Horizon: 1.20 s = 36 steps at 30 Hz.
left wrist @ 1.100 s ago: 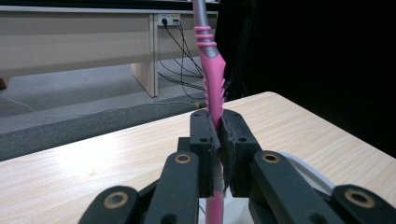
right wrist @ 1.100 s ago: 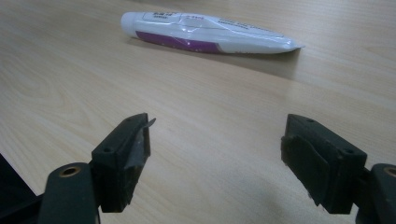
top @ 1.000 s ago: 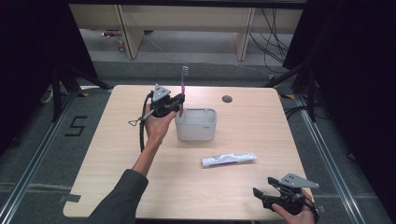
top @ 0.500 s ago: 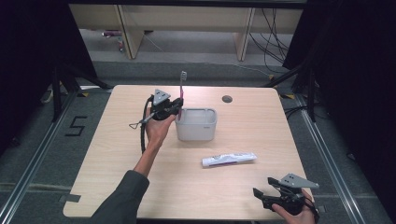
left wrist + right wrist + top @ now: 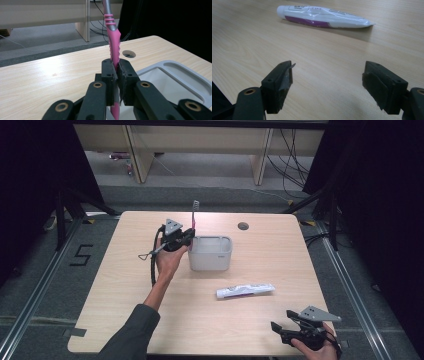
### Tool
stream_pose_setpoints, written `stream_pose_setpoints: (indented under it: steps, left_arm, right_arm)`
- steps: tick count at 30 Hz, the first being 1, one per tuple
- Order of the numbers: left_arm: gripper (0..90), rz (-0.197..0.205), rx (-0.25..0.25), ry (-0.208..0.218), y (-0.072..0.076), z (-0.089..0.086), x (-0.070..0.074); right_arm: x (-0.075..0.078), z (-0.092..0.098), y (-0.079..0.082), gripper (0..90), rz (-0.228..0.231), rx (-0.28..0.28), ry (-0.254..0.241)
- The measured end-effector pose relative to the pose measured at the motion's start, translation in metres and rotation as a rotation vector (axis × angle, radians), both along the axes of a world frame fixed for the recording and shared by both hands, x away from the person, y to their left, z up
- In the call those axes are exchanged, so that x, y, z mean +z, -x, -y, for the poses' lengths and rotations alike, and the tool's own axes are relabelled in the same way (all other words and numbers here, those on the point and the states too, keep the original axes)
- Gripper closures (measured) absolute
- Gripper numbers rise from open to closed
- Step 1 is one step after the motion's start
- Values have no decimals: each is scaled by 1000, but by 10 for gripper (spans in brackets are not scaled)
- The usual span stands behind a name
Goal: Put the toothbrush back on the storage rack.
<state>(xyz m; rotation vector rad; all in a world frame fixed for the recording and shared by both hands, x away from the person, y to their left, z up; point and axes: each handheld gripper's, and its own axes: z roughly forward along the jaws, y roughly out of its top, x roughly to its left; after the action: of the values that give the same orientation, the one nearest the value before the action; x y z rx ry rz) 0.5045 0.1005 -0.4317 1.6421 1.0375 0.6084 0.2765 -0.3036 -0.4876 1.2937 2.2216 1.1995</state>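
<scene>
High view: 1 toothbrush (image 5: 194,215) pinched by L gripper (image 5: 186,236); 1 holder (image 5: 210,253), 1 tube (image 5: 245,290); R gripper (image 5: 284,331) fingers wide.

1. A light wooden table (image 5: 125,295) with a round cable hole (image 5: 243,226) near its far edge.
2. A grey holder (image 5: 210,254) stands mid-table.
3. A white-purple tube (image 5: 245,290) lies flat nearer the person.

Two black jaws are held wide apart above the wooden table (image 5: 262,45), and a white and purple tube (image 5: 323,17) is seen lying beyond them.
</scene>
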Motion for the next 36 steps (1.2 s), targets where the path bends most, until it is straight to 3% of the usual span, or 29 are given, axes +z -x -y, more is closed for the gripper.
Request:
stream_pose_setpoints:
  steps: [17, 36]
  left_arm:
    - [826, -18, 12, -86, 2, 6, -1]
    - [826, -24, 22, -130, 4, 6, -1]
  right_arm:
    - [0, 0, 0, 244, 0, 4, -1]
    - [0, 0, 0, 245, 0, 2, 1]
